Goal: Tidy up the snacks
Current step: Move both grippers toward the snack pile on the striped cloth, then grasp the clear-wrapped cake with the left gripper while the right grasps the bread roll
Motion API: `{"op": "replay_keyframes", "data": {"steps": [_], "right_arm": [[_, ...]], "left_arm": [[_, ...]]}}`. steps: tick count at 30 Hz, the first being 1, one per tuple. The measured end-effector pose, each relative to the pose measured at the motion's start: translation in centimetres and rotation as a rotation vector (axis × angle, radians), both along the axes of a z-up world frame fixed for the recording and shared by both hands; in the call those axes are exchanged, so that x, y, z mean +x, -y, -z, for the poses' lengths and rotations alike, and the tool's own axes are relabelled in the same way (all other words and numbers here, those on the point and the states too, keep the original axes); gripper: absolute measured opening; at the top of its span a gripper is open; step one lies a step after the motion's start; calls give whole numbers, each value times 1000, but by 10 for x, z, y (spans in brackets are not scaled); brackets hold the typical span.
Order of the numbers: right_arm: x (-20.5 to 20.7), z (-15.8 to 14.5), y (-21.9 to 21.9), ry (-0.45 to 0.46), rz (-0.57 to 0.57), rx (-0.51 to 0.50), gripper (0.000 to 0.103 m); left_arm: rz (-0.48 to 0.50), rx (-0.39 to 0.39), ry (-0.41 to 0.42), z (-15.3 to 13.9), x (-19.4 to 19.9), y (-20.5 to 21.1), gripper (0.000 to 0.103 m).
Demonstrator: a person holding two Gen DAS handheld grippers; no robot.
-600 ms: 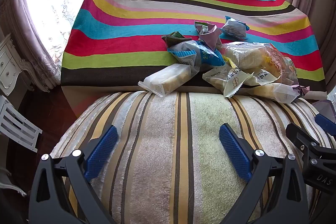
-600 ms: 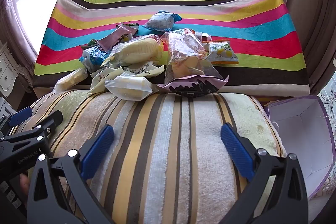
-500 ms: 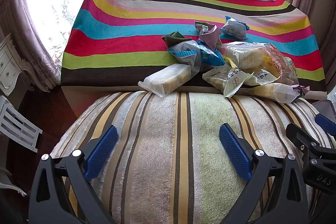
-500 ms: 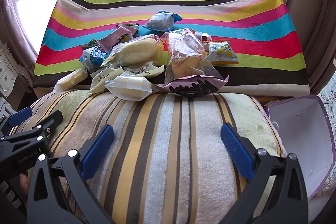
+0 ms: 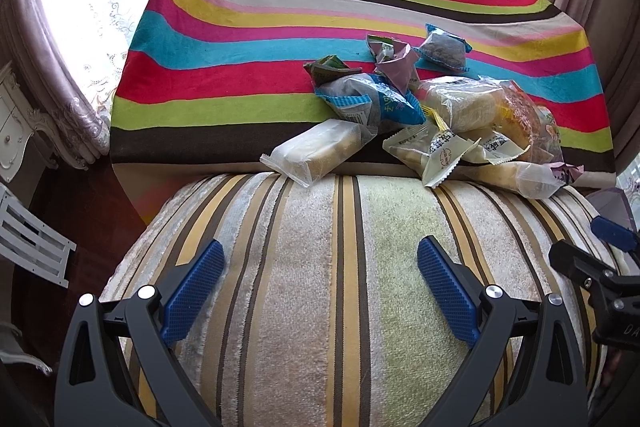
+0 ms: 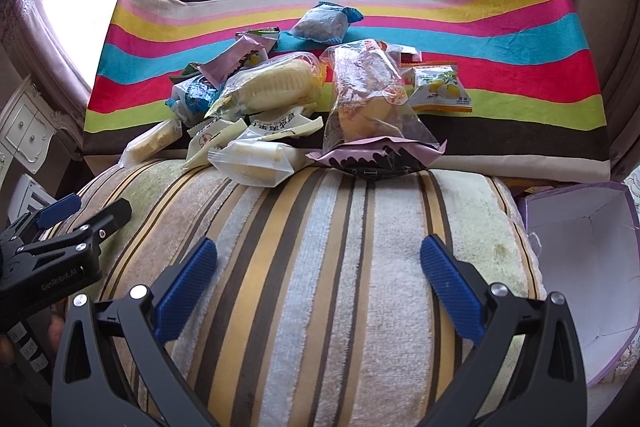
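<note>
A pile of wrapped snacks (image 5: pixel 432 115) lies on the rainbow-striped cloth (image 5: pixel 240 27), at its near edge; it also shows in the right wrist view (image 6: pixel 304 107). A clear-wrapped pale cake (image 5: pixel 316 151) sticks out at the pile's left. A pink-and-black packet (image 6: pixel 376 159) and a clear bag of bread (image 6: pixel 368 95) lie at the near right. My left gripper (image 5: pixel 320 279) is open and empty above a striped plush cushion (image 5: pixel 320 267). My right gripper (image 6: pixel 320 275) is open and empty over the same cushion (image 6: pixel 340 247). Both are short of the pile.
An open purple box with a white inside (image 6: pixel 580 267) stands at the right of the cushion. Curtains and a bright window are behind the table. A white cabinet (image 5: pixel 12 131) and a white slatted chair (image 5: pixel 28 239) stand at the left.
</note>
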State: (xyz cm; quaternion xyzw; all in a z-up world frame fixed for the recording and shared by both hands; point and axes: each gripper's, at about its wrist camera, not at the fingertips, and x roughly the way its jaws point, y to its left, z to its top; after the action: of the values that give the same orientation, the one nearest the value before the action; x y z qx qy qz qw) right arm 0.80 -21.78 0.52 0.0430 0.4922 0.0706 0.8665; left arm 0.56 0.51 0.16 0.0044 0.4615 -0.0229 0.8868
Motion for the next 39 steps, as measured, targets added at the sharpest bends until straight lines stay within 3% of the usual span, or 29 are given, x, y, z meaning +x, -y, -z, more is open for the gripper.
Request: {"op": "replay_keyframes", "data": {"steps": [5,9,14,20,24,29,36,39], "right_arm": [[7,-5,14,15,-23,52,102],[20,-7,33,-4,36,105,102],[42,-8,49,2,83,143,102],[73,-1,52,-25,71,134,102],[90,1,49,-24,58,110,102],[108,7,40,-39,34,83,102],[125,15,33,-49,24,69,102],[131,18,32,-58,23,60,96]], "left_arm": [[-12,-79,-7,-7,10,-15,95],[8,-81,10,-14,27,-23,95],[86,-90,-41,-8,55,-21,92],[135,-106,-73,-4,87,-23,89],[175,-147,-120,5,105,-25,79],[237,-141,-168,14,115,-16,73],[257,-134,-208,24,118,-9,49],[262,-119,-207,25,118,-5,43]]}}
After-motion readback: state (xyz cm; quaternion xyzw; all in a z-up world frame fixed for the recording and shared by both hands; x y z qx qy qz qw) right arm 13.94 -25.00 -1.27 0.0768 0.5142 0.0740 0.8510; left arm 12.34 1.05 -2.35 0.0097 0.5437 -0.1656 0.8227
